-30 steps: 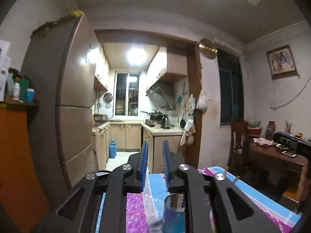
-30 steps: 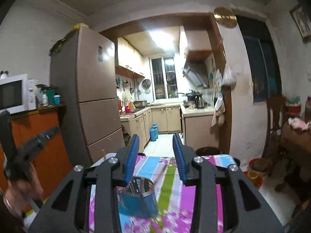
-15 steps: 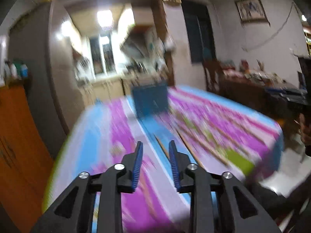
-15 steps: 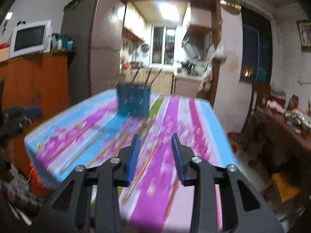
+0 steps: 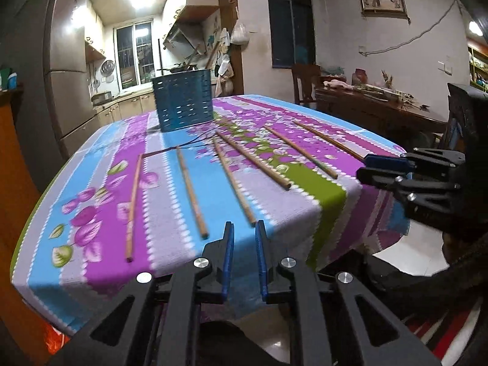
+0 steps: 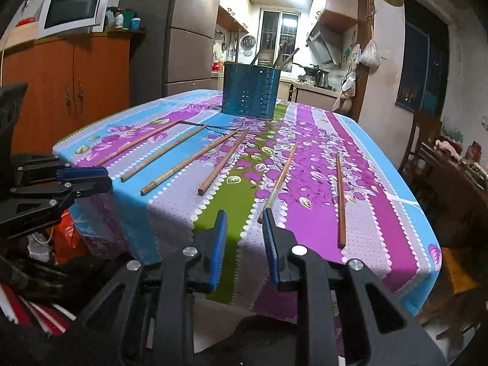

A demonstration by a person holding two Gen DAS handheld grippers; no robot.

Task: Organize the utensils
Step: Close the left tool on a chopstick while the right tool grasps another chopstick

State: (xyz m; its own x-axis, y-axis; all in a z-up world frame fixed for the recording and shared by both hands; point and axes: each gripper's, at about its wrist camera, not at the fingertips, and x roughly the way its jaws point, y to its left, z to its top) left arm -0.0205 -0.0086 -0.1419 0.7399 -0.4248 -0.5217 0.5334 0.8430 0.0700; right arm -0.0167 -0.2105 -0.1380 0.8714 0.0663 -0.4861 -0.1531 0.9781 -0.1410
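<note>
Several wooden chopsticks lie spread over the flowered tablecloth. A blue perforated utensil holder stands at the table's far end with utensils sticking out. My left gripper hovers at the near table edge, its jaws closing with nothing between them; one chopstick's end lies just ahead. My right gripper is also closing on nothing, with a chopstick's tip beside its right finger. Each gripper shows in the other's view: right gripper, left gripper.
An orange cabinet with a microwave and a tall fridge stand to the left. A cluttered wooden table and chair are on the right. A red bag sits below the table's left corner.
Both grippers have dropped from near the holder, facing the kitchen, to low at the table's near edge, tilted down at the chopsticks. Both pairs of jaws have narrowed.
</note>
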